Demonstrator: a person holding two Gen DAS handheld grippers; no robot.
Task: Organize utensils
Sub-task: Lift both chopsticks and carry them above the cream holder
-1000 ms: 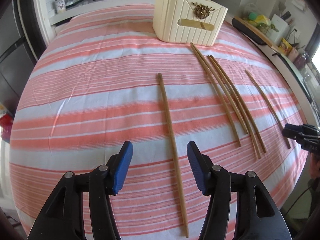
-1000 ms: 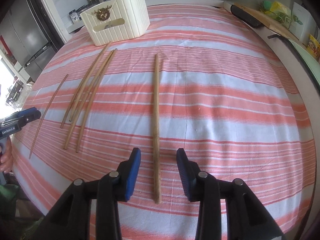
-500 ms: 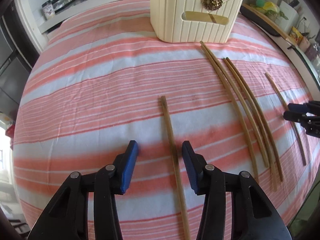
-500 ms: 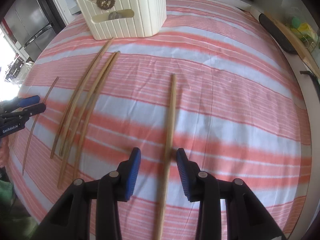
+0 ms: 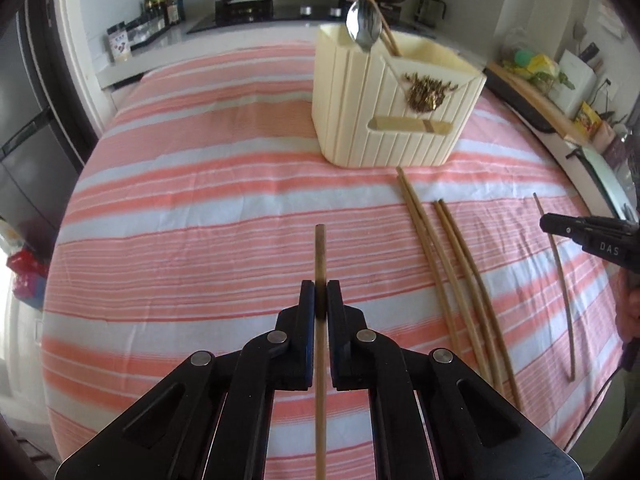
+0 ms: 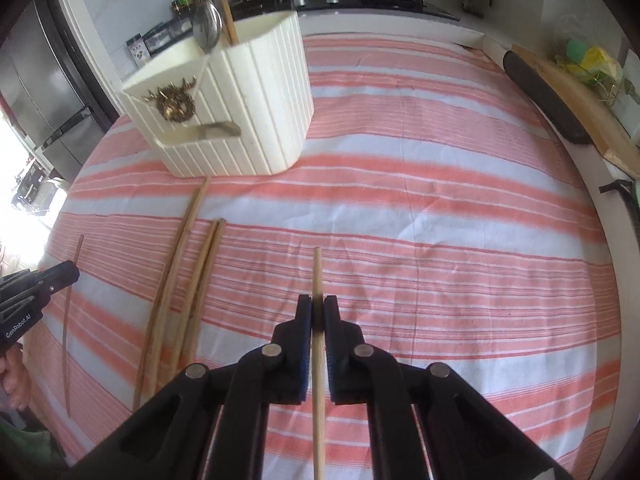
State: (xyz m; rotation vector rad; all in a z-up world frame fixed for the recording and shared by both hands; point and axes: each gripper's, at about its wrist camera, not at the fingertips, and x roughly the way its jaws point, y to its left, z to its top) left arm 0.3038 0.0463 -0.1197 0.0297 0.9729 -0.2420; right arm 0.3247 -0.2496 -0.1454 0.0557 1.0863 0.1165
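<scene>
The left gripper (image 5: 320,300) has just closed and pinches a dark chopstick (image 5: 320,252) between its blue pads; the stick's tip points toward the cream utensil holder (image 5: 384,120). The right gripper (image 6: 318,314) has likewise just closed and pinches a pale chopstick (image 6: 317,276). Loose chopsticks (image 6: 176,292) lie on the striped cloth (image 6: 440,208) just before the holder.

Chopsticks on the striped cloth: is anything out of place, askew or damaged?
Two pairs of loose chopsticks lie askew on the cloth before the holder, angled apart, not stored with the spoon standing inside. Nothing looks spilled or broken.
</scene>
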